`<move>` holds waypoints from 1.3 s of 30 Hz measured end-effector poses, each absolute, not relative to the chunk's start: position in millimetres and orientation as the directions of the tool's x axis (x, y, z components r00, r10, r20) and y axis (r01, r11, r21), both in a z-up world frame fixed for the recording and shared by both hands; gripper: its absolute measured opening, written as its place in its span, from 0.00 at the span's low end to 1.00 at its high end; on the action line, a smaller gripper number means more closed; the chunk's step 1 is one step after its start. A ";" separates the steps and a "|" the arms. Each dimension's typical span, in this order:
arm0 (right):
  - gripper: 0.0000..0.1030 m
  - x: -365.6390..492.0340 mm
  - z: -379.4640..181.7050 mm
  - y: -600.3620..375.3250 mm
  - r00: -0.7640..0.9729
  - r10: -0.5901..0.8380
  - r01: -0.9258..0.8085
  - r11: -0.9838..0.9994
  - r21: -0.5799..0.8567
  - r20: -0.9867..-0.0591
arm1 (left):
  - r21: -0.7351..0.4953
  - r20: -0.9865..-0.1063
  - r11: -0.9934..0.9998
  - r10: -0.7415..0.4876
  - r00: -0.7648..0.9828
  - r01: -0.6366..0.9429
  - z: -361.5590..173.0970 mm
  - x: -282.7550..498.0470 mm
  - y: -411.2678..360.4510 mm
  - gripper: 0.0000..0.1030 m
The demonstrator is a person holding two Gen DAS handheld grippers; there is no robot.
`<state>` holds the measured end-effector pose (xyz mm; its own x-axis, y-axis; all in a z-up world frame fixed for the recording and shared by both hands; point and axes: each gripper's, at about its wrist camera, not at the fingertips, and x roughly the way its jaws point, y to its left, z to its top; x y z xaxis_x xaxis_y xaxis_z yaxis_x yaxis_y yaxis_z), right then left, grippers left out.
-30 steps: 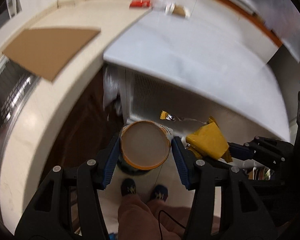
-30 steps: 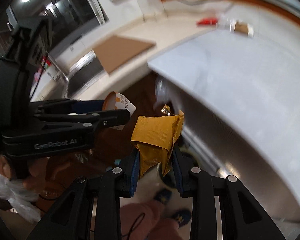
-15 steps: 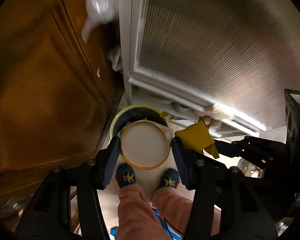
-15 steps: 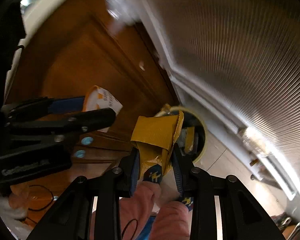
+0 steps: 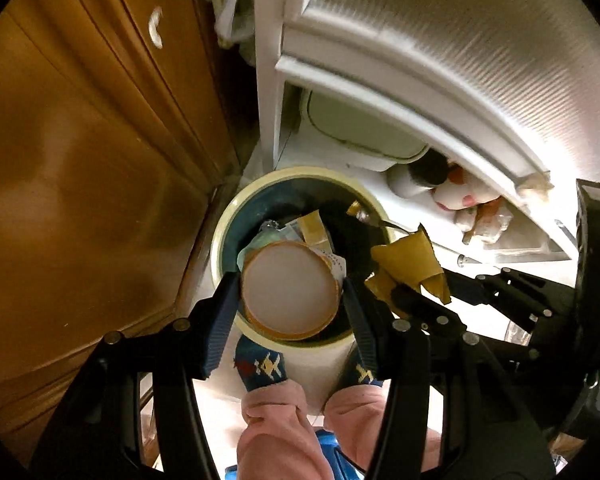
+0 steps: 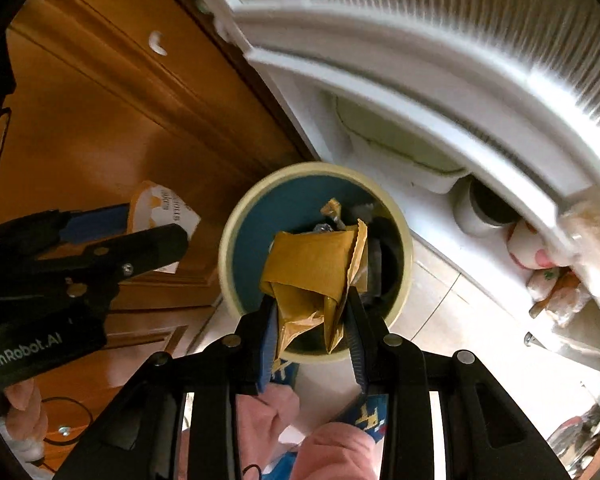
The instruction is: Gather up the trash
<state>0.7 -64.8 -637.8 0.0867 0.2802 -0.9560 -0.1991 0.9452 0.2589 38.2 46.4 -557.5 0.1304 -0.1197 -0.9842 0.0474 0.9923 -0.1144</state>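
Left wrist view looks straight down at a round trash bin [image 5: 224, 240] with a cream rim and dark blue inside, standing on the floor between a wooden cabinet [image 5: 80, 160] and a white ribbed appliance [image 5: 440, 40]. The left gripper [image 5: 290, 300] clamps a paper cup [image 5: 290, 288] by its sides between 2 blue pads, mouth toward the camera, directly above the bin; print on the cup's outer wall is too small to read. Scraps already lie inside the bin. At right, the right gripper [image 5: 400, 292] pinches a yellow wrapper [image 5: 410, 258] over the bin's rim. Right wrist view shows the right gripper [image 6: 312, 320] with its jaws closed on the crumpled yellow wrapper [image 6: 312, 268], held above the bin [image 6: 236, 216]. At left, the left gripper [image 6: 112, 236] carries the cup [image 6: 168, 208], whose orange and white side bears blurred lettering. Its body reads "GenRobot.AI". The person's feet in patterned blue socks [image 6: 284, 368] stand beside the bin.
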 end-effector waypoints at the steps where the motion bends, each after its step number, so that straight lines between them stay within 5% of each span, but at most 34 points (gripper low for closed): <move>1: 0.30 1.9 -646.5 -64.0 0.083 0.280 -0.197 0.945 0.259 -0.956 | -0.117 -0.984 0.992 -0.123 0.128 0.047 -564.4 40.1 48.6 0.49; 6: 0.38 8.9 -683.2 -51.1 0.064 0.274 -0.205 0.945 0.256 -0.960 | -0.103 -0.987 0.993 -0.109 0.116 0.057 -587.3 45.6 50.5 0.78; 9: 0.47 10.9 -697.3 -48.2 0.054 0.272 -0.213 0.943 0.255 -0.961 | -0.091 -0.989 0.994 -0.097 0.114 0.062 -597.6 48.4 54.6 0.82; 12: 0.56 9.0 -712.0 -45.2 0.051 0.262 -0.220 0.944 0.245 -0.964 | -0.096 -0.989 0.994 -0.101 0.106 0.055 -603.7 49.4 55.7 0.83; 24: 0.58 11.6 -705.4 -53.0 0.067 0.234 -0.205 0.954 0.216 -0.970 | -0.075 -0.988 0.995 -0.084 0.126 0.070 -587.0 41.1 53.1 0.86; 39: 0.59 1.0 -571.8 -79.8 0.087 0.221 -0.170 0.964 0.205 -0.971 | -0.062 -0.983 0.990 -0.083 0.165 0.127 -454.9 18.0 38.7 0.86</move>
